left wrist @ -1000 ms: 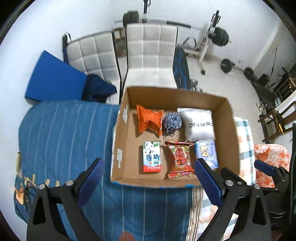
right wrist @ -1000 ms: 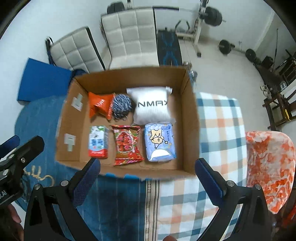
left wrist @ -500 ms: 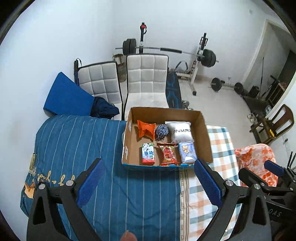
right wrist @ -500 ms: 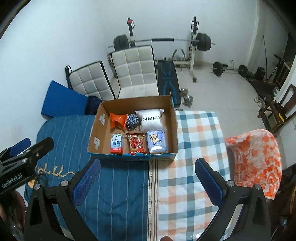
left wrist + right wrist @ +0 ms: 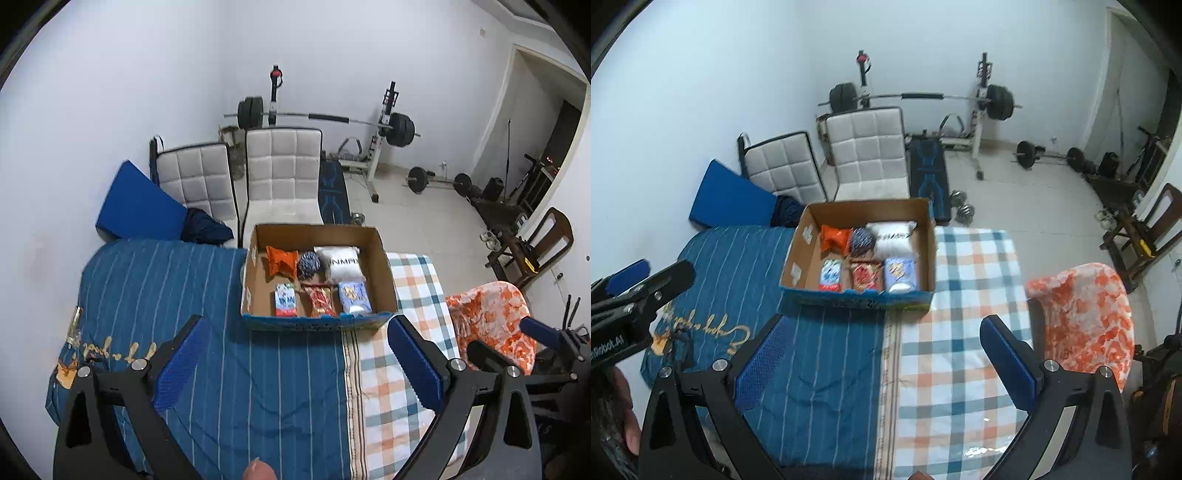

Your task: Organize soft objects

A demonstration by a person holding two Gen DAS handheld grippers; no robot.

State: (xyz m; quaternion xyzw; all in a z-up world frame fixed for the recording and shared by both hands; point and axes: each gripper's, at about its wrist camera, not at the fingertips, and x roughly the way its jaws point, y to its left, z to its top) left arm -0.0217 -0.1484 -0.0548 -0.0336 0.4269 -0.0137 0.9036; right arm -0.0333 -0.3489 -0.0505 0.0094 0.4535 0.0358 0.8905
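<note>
A cardboard box (image 5: 386, 266) (image 5: 929, 236) rests on the bed, straddling the blue striped sheet and the checked blanket. Inside lie an orange packet (image 5: 281, 258), a blue-and-white yarn ball (image 5: 309, 263), a white pillow pack (image 5: 341, 261), a milk carton pouch (image 5: 285, 300), a red snack bag (image 5: 320, 301) and a blue pouch (image 5: 354, 297). My left gripper (image 5: 299, 363) hangs open well short of the box, nothing between its fingers. My right gripper (image 5: 884, 363) is open too, empty, above the seam of the two covers.
Two white padded chairs (image 5: 282, 173) and a blue mat (image 5: 138, 206) stand behind the bed. A barbell rack (image 5: 384, 122), weights and dumbbells occupy the floor beyond. An orange-patterned cloth (image 5: 1082, 314) drapes over a chair at the bed's right; wooden chairs (image 5: 546, 240) stand further right.
Both grippers have pulled back and up, away from the box, so it appears much smaller and more of the room shows. Box contents are unchanged.
</note>
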